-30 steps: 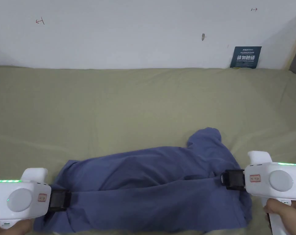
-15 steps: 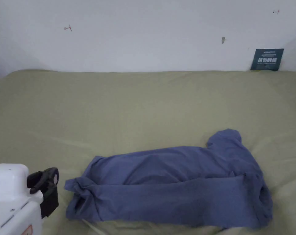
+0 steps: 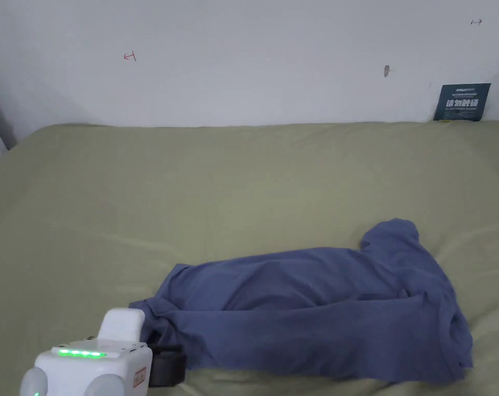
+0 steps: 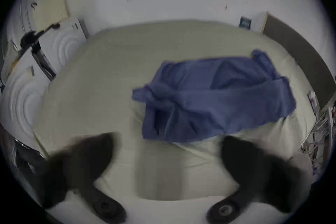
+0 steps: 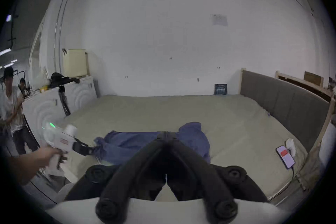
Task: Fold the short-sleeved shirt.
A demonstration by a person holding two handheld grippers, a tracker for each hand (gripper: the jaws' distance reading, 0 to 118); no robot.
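Nearest you, your left gripper (image 3: 163, 367) sits at the near-left end of the shirt (image 3: 315, 314) with its jaws spread wide and nothing between them; in the left gripper view the cloth lies ahead and a little right of the gap. Your right gripper (image 5: 166, 134) is held back on the right, jaws pressed together on nothing. The shirt rests near the front edge of the bed (image 3: 243, 180), a long band running left to right — bunched hem end on the left, a sleeve (image 3: 390, 234) poking toward the far side on the right. So the left jaws are the closer pair, and that crumpled left corner is probably your next pinch — approach it along the band's long axis.
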